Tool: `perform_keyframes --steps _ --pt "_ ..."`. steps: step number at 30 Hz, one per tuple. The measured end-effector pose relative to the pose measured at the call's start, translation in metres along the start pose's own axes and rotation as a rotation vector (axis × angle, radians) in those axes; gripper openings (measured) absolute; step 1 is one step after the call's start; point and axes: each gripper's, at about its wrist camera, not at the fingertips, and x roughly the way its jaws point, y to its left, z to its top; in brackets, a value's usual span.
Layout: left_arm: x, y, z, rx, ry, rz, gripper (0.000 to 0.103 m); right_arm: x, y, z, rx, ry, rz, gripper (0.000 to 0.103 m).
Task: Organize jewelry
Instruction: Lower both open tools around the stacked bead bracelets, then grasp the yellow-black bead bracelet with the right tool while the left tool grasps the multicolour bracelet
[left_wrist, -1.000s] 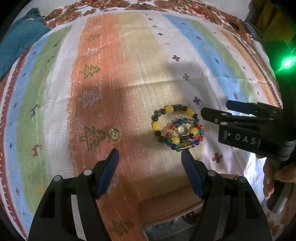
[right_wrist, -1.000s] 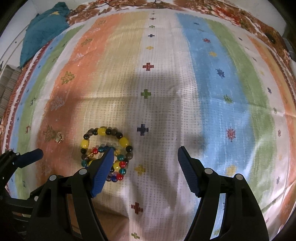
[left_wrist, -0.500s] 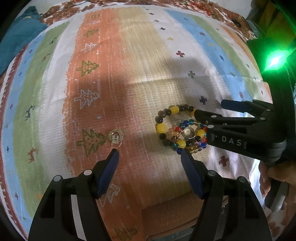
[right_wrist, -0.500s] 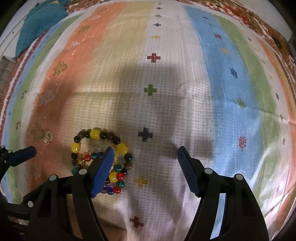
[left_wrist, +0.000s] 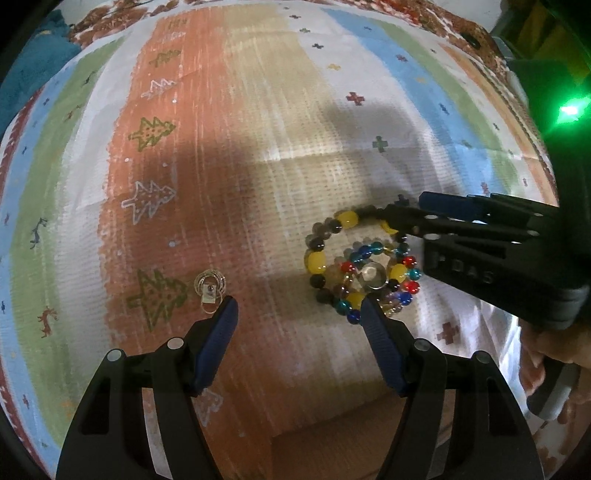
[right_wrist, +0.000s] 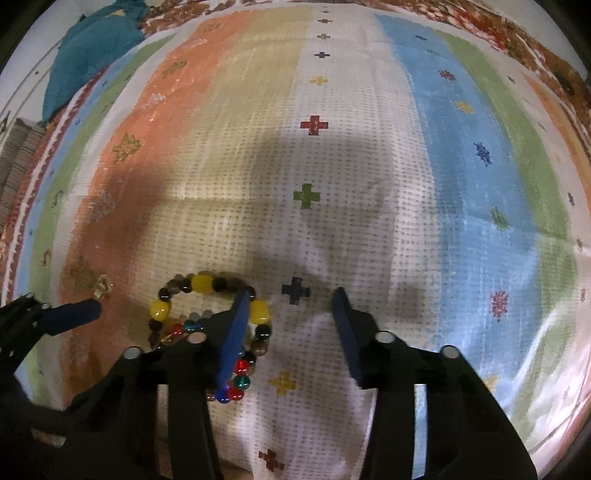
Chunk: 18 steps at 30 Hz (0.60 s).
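A pile of beaded bracelets (left_wrist: 321, 260), one yellow-and-black and one multicoloured, lies on the striped cloth (left_wrist: 258, 129) with a clear round bead in its middle. My right gripper (right_wrist: 291, 328) hangs over the pile's right edge with its jaws closing. Its left finger (right_wrist: 234, 332) is above the beads, and a yellow bead (right_wrist: 258, 310) lies between the pads, which do not press on it. A small silver ring piece (left_wrist: 209, 290) lies just beyond the left fingertip of my open left gripper (left_wrist: 297, 308). The bracelets lie off its right fingertip.
A teal cloth (right_wrist: 92, 48) is bunched at the far left corner. A brown box-like surface (left_wrist: 332, 443) shows at the near edge under the left gripper. A person's hand (left_wrist: 554, 350) holds the right gripper's handle, and a green light (left_wrist: 569, 110) glows on it.
The right gripper's jaws have narrowed, and it has come further over the bracelets. Both grippers sit slightly nearer the cloth. The left gripper's jaws look unchanged.
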Motion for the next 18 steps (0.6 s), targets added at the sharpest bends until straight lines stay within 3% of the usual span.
perform_keyframes --steps 5,12,18 --pt "0.006 0.0 0.007 -0.015 0.007 -0.017 0.063 0.001 0.005 -0.003 -0.01 0.006 0.056 0.02" --pt "0.011 -0.001 0.01 -0.017 0.02 -0.014 0.055 -0.002 0.004 -0.009 -0.012 0.013 0.092 0.018" --pt "0.013 -0.004 0.012 -0.018 0.025 -0.008 0.049 0.001 0.009 -0.01 -0.046 0.026 0.052 0.013"
